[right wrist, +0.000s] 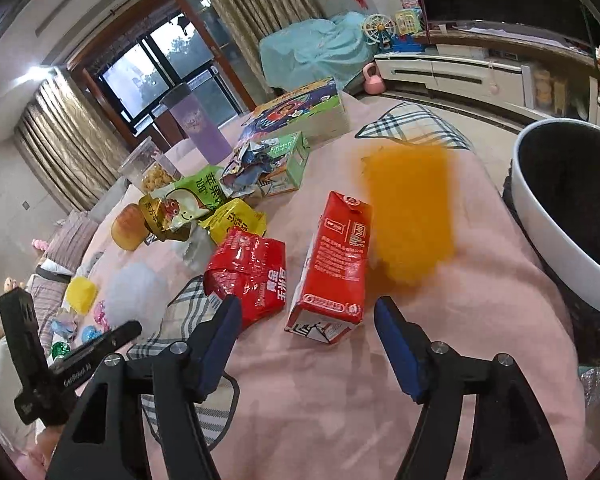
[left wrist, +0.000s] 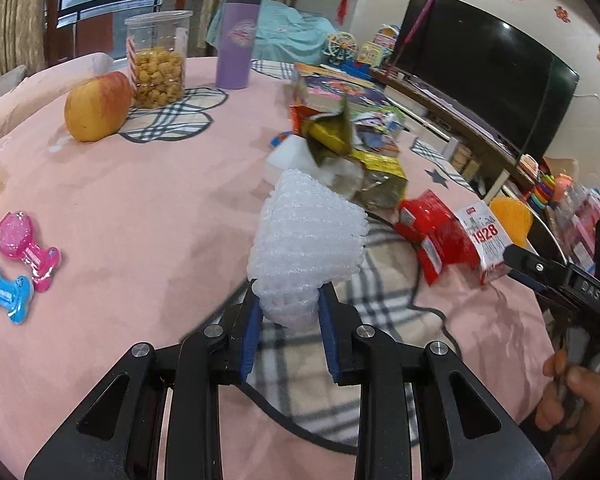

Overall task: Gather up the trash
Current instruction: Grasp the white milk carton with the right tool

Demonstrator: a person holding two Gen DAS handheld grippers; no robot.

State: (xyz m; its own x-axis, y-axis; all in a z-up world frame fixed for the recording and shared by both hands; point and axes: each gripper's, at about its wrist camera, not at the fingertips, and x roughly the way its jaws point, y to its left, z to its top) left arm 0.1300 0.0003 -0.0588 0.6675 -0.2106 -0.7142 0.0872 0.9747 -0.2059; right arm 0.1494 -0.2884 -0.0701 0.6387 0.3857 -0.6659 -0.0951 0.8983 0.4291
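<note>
My left gripper (left wrist: 288, 300) is shut on a wad of white bubble wrap (left wrist: 308, 244) and holds it above the pink tablecloth. My right gripper (right wrist: 306, 312) is open and empty, with a red milk carton (right wrist: 332, 268) lying just ahead between its fingers. A red snack bag (right wrist: 248, 272) lies left of the carton. The same carton (left wrist: 484, 240) and bag (left wrist: 432, 232) show right of the bubble wrap in the left wrist view. Yellow and green wrappers (left wrist: 356, 148) are piled behind. A blurred orange thing (right wrist: 410, 212) lies beyond the carton. A white bin with a dark liner (right wrist: 568, 216) stands at the right.
An apple (left wrist: 98, 106), a jar of snacks (left wrist: 158, 60) and a purple tumbler (left wrist: 236, 40) stand at the far side. Pink and blue toys (left wrist: 20, 264) lie at the left. A colourful box (right wrist: 300, 112) and a green carton (right wrist: 284, 168) sit behind the trash.
</note>
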